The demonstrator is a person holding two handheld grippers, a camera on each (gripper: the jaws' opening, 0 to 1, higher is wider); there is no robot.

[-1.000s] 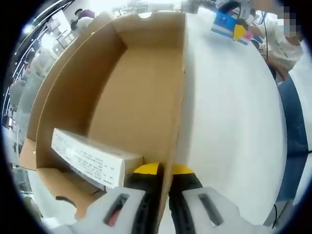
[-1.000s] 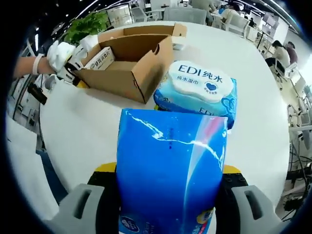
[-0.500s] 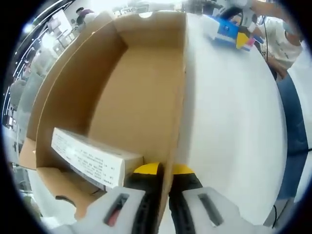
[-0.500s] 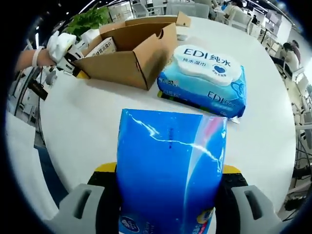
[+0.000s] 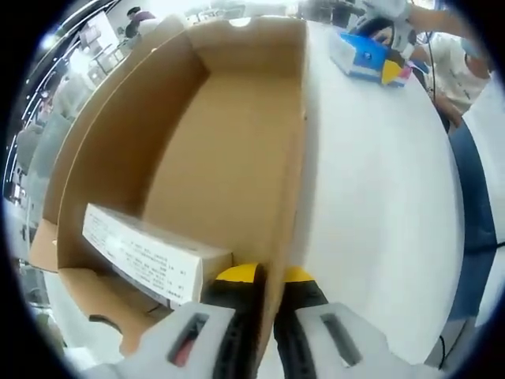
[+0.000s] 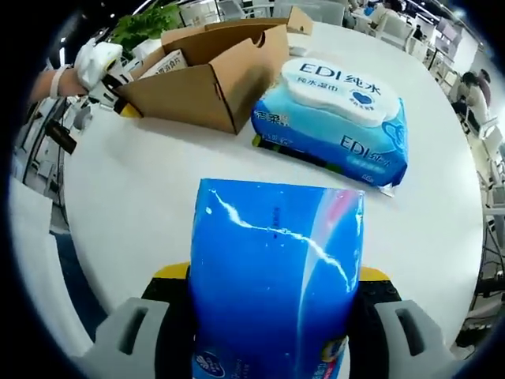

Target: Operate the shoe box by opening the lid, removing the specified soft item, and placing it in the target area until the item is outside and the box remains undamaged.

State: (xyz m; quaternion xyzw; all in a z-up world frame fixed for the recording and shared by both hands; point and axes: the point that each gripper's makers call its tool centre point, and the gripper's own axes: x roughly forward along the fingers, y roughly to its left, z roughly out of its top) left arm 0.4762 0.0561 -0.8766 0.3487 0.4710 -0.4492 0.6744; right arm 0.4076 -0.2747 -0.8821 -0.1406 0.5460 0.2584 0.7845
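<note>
Right gripper view: right gripper [image 6: 272, 296] pinches blue soft pack [image 6: 276, 276] above table [image 6: 142, 205], near wipes pack [image 6: 335, 118]. Likely light, squashy, slippery film; grip mid-body. Left gripper [image 5: 264, 288] clamps box [image 5: 229, 158] wall.

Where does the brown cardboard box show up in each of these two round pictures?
Left gripper view: the cardboard box spans left and centre, its near wall pinched by the left gripper.
Right gripper view: the box sits small at upper left on the white table.
Shared landmark: the white printed carton inside it.
</note>
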